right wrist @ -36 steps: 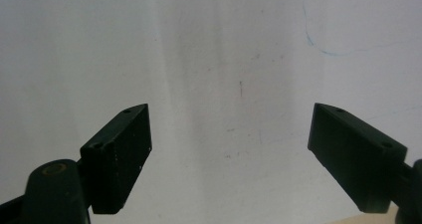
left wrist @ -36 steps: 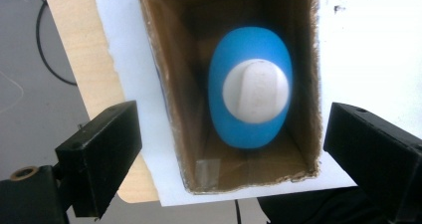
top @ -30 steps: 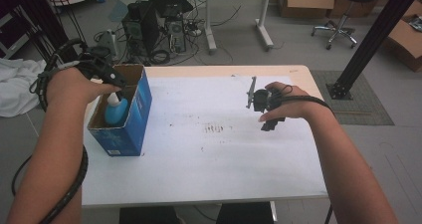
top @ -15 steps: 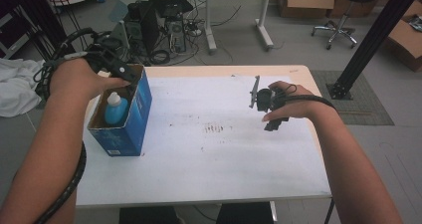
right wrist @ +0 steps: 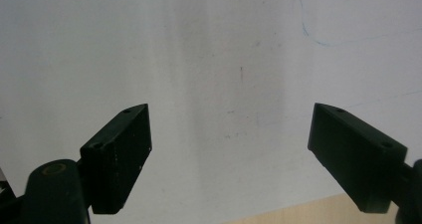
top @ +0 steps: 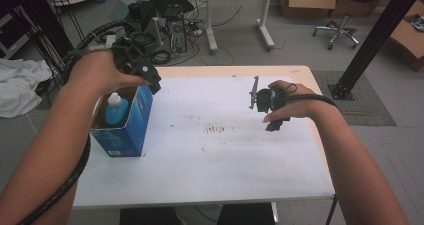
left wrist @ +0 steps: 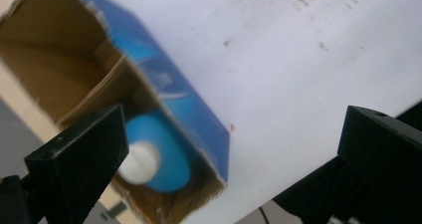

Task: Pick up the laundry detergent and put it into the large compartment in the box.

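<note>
1. Left gripper [left wrist: 229,149]: jaws spread wide, empty, above the open blue box [top: 131,122].
2. Blue bottle [top: 116,110] stands inside that box at the table's [top: 210,170] left edge.
3. Right gripper [right wrist: 229,159]: jaws wide apart, empty, over bare tabletop.

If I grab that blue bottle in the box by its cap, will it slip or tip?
The bottle looks like smooth plastic with a small white cap, so a cap grip may slip; the wider body seems safer. It stands upright inside the cardboard box, whose walls should stop tipping. The box itself looks light and might shift or lift along.
</note>
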Motion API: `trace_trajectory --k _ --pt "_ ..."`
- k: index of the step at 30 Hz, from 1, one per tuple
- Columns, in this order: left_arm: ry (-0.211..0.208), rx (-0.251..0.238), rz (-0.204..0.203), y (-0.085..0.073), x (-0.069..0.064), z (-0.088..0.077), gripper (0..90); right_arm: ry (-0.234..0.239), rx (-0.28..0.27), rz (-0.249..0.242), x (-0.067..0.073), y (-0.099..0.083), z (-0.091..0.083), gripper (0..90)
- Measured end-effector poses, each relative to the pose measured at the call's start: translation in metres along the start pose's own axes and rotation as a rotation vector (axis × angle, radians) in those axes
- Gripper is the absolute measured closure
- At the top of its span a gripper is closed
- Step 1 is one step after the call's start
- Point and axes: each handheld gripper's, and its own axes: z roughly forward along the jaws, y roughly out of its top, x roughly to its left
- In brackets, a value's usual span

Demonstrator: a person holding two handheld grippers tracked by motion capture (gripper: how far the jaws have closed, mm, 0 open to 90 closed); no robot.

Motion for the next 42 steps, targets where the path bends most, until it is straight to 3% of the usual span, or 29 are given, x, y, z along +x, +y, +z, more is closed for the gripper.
trace_trajectory --k 2,3,4,5,6,7,8,9,10,12,16,17,20,28,42 --pt "-0.031 0.014 0.086 0.005 -0.008 0.005 0.1 0.002 0.007 -0.005 0.000 0.000 -0.001 17.4" --pt "-0.031 0.014 0.086 0.005 -0.008 0.005 0.1 0.002 0.007 -0.005 0.000 0.000 -0.001 17.4" --pt "-0.033 0.023 0.161 0.007 -0.016 0.010 0.1 0.002 0.005 -0.005 0.000 0.000 -0.002 17.4" --pt "-0.033 0.023 0.161 0.007 -0.016 0.010 0.1 0.002 0.004 -0.004 0.001 0.000 -0.002 17.4" --pt "-0.040 0.027 0.199 0.008 -0.020 0.012 0.1 0.004 0.004 -0.003 0.000 0.000 -0.002 17.4" --pt "-0.054 0.027 0.279 0.010 -0.027 0.016 0.1 0.004 0.008 -0.004 0.000 0.000 -0.003 17.4" --pt "-0.062 0.025 0.315 0.010 -0.030 0.018 0.1 0.005 0.010 -0.004 0.000 -0.001 -0.002 17.4" --pt "-0.062 0.025 0.315 0.010 -0.030 0.018 0.1 0.006 0.011 -0.005 0.000 -0.001 -0.002 17.4" --pt "-0.075 0.033 0.385 0.011 -0.037 0.023 0.1 0.006 0.012 -0.008 0.000 -0.001 -0.002 17.4" --pt "-0.075 0.034 0.462 0.011 -0.042 0.027 0.1 0.007 0.014 -0.006 0.000 -0.002 -0.002 17.4" --pt "-0.079 0.045 0.582 0.011 -0.053 0.034 0.1 0.008 0.015 -0.008 -0.002 -0.002 -0.002 17.4" --pt "-0.079 0.045 0.582 0.011 -0.053 0.034 0.1 0.008 0.015 -0.008 -0.002 -0.002 -0.002 17.4" --pt "-0.065 0.069 0.655 0.012 -0.061 0.039 0.1 0.010 0.021 -0.013 -0.002 -0.002 -0.001 17.4" --pt "-0.073 0.068 0.700 0.014 -0.070 0.040 0.1 0.008 0.023 -0.014 -0.001 -0.003 -0.001 17.4" --pt "-0.077 0.074 0.731 0.012 -0.074 0.041 0.1 0.012 0.017 -0.024 -0.001 -0.001 0.001 17.3"
